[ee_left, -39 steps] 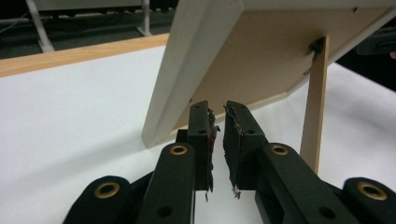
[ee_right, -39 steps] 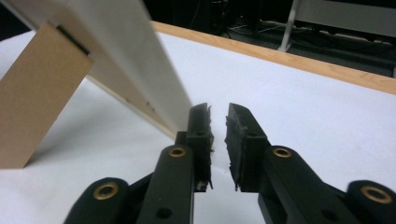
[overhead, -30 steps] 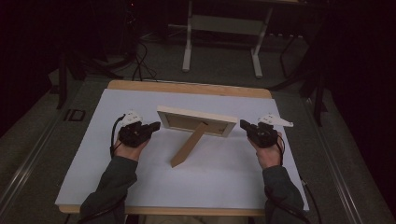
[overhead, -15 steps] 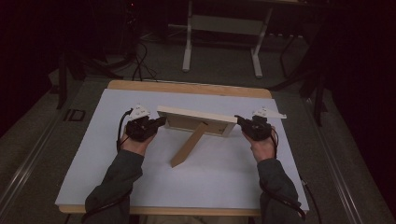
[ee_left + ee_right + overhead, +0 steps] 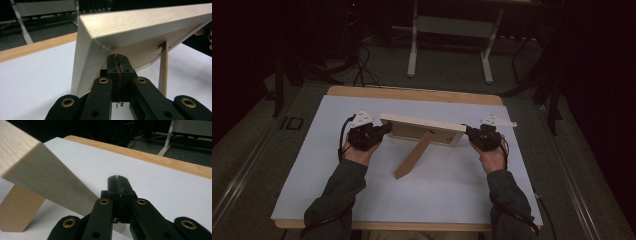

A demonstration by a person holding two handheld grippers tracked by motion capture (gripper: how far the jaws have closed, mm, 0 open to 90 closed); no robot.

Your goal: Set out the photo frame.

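Pale wooden picture frame (image 5: pixel 422 129), tilted, back strut (image 5: pixel 414 156) toward near side; left gripper (image 5: pixel 381 132) and right gripper (image 5: pixel 468 132) clenched, empty, at its ends.

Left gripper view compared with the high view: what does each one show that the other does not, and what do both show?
The left gripper view gives the shut left gripper close under the frame's back, beside the small metal hinge of the stand. The high view gives both forearms, the right gripper at the other end, and the floor around the table. Both show the wooden picture frame leaning on its stand.
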